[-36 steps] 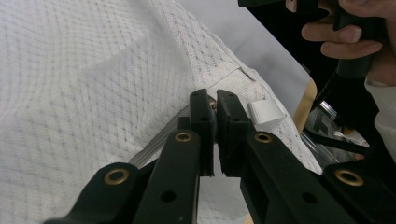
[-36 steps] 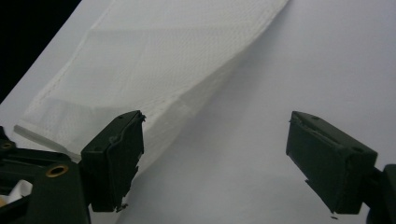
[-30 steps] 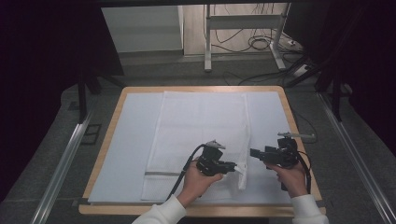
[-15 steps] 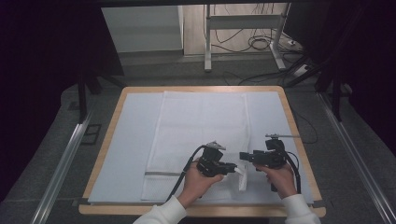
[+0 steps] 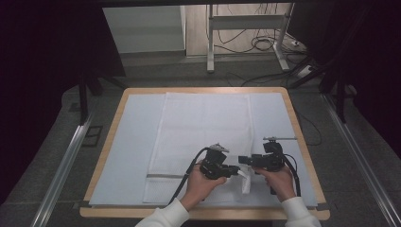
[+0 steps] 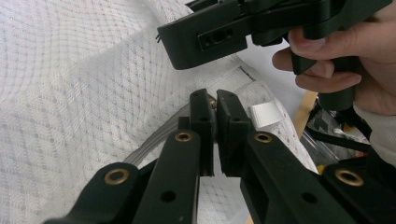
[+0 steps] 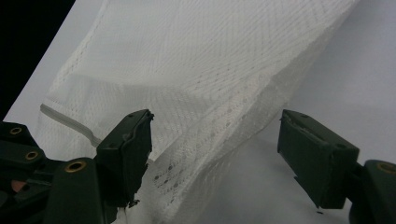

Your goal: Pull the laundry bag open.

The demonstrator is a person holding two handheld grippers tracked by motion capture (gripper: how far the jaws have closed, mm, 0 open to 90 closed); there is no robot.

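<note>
The left gripper (image 6: pixel 215 112) has its jaws pressed together, apparently pinching the mesh bag (image 5: pixel 203 127); the right gripper (image 7: pixel 215 149), jaws spread though just closing, straddles its edge.

Dim overhead view, dark edges, soft close-ups, blurred foreground

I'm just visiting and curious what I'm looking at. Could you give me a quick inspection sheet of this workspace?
Surface: wooden-edged table covered by a pale blue sheet.
Job's things: white mesh laundry bag lying flat, grey zipper near the front edge, its near right corner lifted.
Clutter: nothing seen.
Grippers: left gripper shut on the bag's corner; right gripper open, its jaws have just been closing, the raised mesh edge between them, not yet pinched.
Cables: black cable trails from the left gripper; more cables on the floor behind.
Surroundings: white metal stand, dark curtains.
</note>
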